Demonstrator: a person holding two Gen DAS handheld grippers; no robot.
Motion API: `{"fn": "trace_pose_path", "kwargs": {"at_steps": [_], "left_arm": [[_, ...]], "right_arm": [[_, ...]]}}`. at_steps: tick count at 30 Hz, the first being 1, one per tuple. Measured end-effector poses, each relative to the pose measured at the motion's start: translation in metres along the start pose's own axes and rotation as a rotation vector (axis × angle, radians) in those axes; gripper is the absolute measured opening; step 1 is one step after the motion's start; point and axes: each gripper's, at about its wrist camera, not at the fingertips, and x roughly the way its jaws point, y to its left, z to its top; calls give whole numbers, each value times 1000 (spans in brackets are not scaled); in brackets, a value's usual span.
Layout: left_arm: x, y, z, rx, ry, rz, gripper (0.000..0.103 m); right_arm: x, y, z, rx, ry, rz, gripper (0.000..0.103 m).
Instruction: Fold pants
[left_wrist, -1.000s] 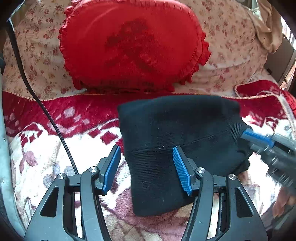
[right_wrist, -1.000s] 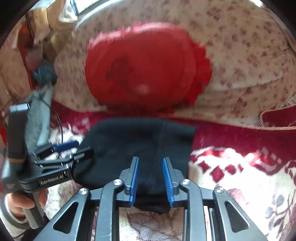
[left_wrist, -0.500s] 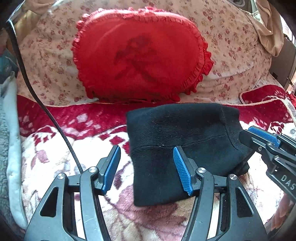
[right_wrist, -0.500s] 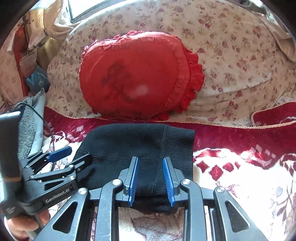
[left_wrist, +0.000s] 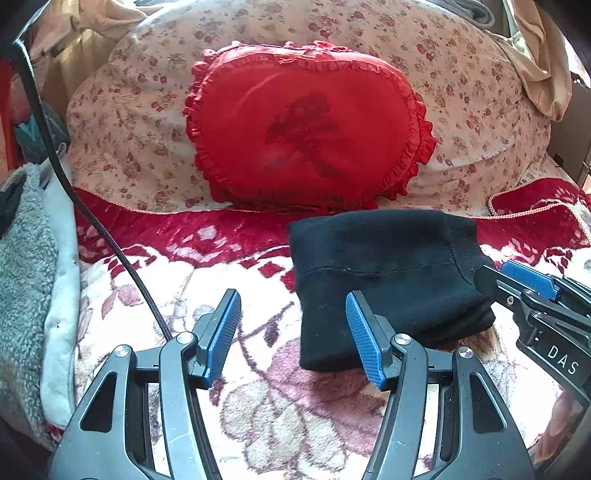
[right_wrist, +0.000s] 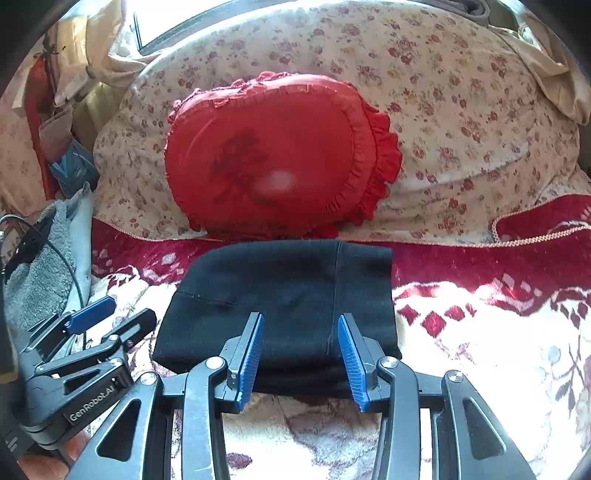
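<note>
the black pants lie folded into a compact bundle on the red-and-cream floral blanket, just in front of the red frilled cushion. my left gripper is spread wide at the bundle's left edge, holding nothing. my right gripper is likewise spread, poised over the near edge of the pants.

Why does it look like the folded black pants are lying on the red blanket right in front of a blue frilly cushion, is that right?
Nearly. The cushion is red, not blue; the right wrist view shows it clearly. The folded black pants do lie on the red blanket right in front of it.
</note>
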Motion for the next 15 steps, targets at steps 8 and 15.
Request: {"fn": "trace_pose_path", "kwargs": {"at_steps": [8,15], "left_arm": [[-9,6,-3,-17,-13,5,59],[-15,2,-5,-1,-29,18,59]], "right_arm": [[-9,0,-3,7,-11,6,40],[-11,-2,-6,14,-2,18,40]]}}
